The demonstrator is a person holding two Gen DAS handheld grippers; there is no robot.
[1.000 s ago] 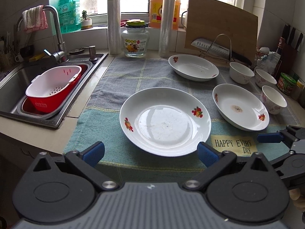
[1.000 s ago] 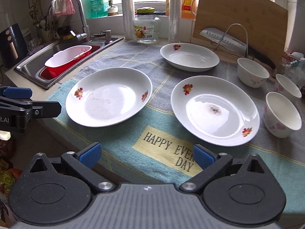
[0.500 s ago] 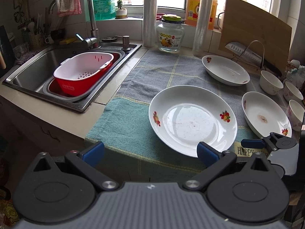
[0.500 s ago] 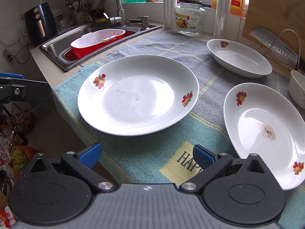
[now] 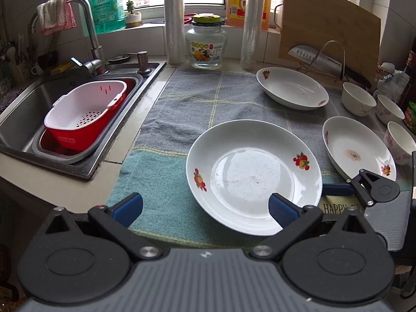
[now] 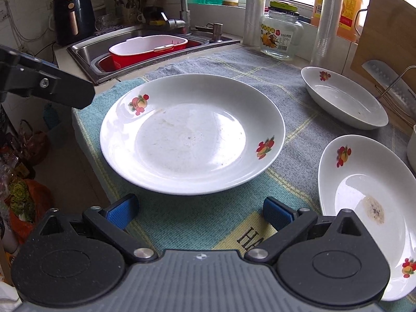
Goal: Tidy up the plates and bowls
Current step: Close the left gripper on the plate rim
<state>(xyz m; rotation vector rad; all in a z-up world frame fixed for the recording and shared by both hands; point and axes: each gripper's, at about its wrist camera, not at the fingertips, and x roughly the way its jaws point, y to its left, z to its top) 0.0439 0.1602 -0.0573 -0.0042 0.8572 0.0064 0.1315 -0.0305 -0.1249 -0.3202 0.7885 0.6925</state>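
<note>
Three white plates with fruit prints lie on the towel: a large near plate (image 5: 254, 176) (image 6: 192, 135), a stained plate to its right (image 5: 356, 150) (image 6: 364, 208), and a far plate (image 5: 291, 88) (image 6: 343, 96). Three small white bowls (image 5: 358, 98) stand at the right edge. My left gripper (image 5: 205, 208) is open and empty, its right finger over the near plate's front rim. My right gripper (image 6: 200, 210) is open and empty just in front of the near plate; it also shows in the left wrist view (image 5: 369, 189).
A sink (image 5: 23, 109) at left holds a red and white colander basket (image 5: 83, 114). A glass jar (image 5: 206, 44), plastic rolls, an oil jug, a cutting board (image 5: 327, 31) and a cleaver on a rack line the back. The towel (image 5: 187, 109) reaches the counter's front edge.
Both grippers have shifted left and turned towards the large near plate, which now looms larger in the right wrist view. Nothing was grasped; the dishes have not moved.
</note>
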